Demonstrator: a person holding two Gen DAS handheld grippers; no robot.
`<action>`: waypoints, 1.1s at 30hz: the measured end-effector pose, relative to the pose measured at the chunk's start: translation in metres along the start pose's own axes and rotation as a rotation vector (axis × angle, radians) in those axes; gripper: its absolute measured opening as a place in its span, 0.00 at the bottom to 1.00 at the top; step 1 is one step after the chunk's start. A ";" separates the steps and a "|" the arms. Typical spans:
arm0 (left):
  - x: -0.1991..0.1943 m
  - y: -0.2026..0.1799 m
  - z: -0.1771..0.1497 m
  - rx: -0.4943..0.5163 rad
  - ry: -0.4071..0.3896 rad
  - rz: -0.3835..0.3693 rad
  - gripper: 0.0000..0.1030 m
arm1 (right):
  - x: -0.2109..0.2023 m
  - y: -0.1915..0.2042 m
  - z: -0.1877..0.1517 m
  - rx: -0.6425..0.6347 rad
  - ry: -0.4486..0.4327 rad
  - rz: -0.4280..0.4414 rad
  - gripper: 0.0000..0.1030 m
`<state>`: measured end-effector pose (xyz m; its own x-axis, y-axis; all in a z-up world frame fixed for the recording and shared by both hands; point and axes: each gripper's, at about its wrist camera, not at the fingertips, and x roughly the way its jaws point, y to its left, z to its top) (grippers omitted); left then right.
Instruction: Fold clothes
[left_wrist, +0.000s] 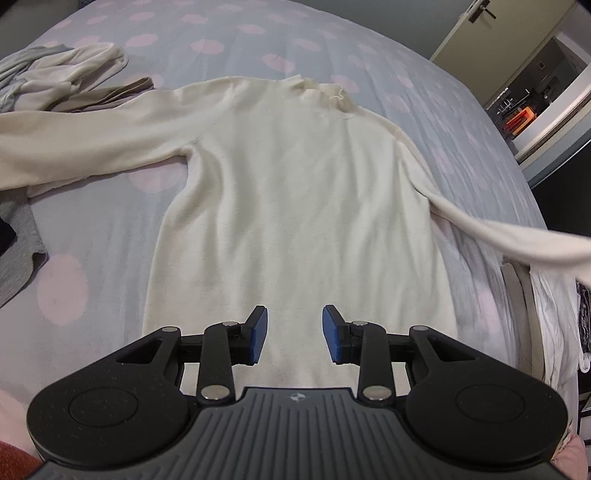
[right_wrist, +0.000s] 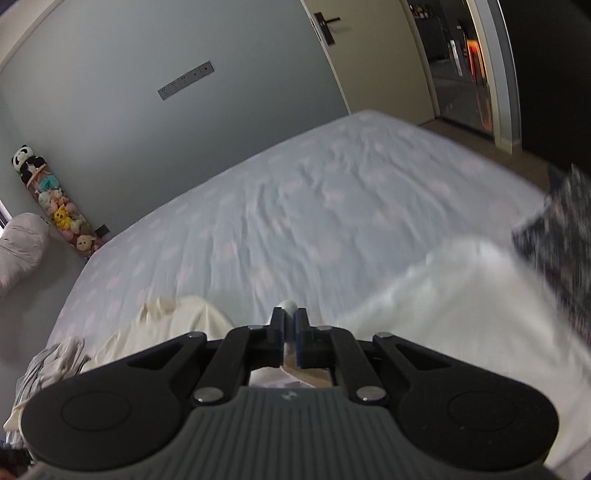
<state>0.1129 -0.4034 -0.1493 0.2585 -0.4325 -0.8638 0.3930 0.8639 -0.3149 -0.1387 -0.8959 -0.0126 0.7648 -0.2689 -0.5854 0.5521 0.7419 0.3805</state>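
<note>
The left gripper (left_wrist: 294, 334) hovers over the lower part of a cream sweater (left_wrist: 295, 206), and its two blue-padded fingers (left_wrist: 258, 332) stand wide apart with nothing between them. The right gripper (right_wrist: 290, 334) has its fingers pressed together on a thin strip of pale cloth, which looks like the sleeve (left_wrist: 509, 240) of the same sweater; in the left wrist view this sleeve is lifted off the bed and stretches away to the right edge of the picture.

The sweater lies flat on a bed sheet (left_wrist: 110, 221) of light blue with pink dots, its collar (left_wrist: 325, 90) at the far end. The other sleeve (left_wrist: 74, 147) lies spread out to the left on the sheet.

Several things are around the sweater. A pile of pale and grey clothes (left_wrist: 55, 81) lies at the far left, close to the left sleeve. A grey garment (left_wrist: 18, 254) lies at the left edge of the bed. On the right side, white cloth (right_wrist: 461, 314) and a dark patterned fabric (right_wrist: 557, 240) lie close to the right gripper.

Beyond the bed there is a grey wall (right_wrist: 147, 110) and an open door (right_wrist: 369, 55). A row of soft toys (right_wrist: 55, 203) with a panda on top stands against the wall.
</note>
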 end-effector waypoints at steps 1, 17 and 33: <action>0.002 0.002 0.001 -0.003 0.004 0.001 0.29 | 0.003 0.001 0.012 -0.006 -0.002 -0.011 0.06; 0.050 0.038 0.023 -0.079 0.089 0.039 0.29 | 0.107 -0.081 0.073 0.044 0.163 -0.398 0.06; 0.070 0.038 0.021 -0.097 0.131 0.048 0.29 | 0.126 -0.136 0.034 0.187 0.145 -0.351 0.30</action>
<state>0.1646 -0.4064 -0.2130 0.1554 -0.3578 -0.9208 0.2945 0.9065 -0.3026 -0.1059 -1.0518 -0.1142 0.4723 -0.3866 -0.7922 0.8318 0.4929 0.2554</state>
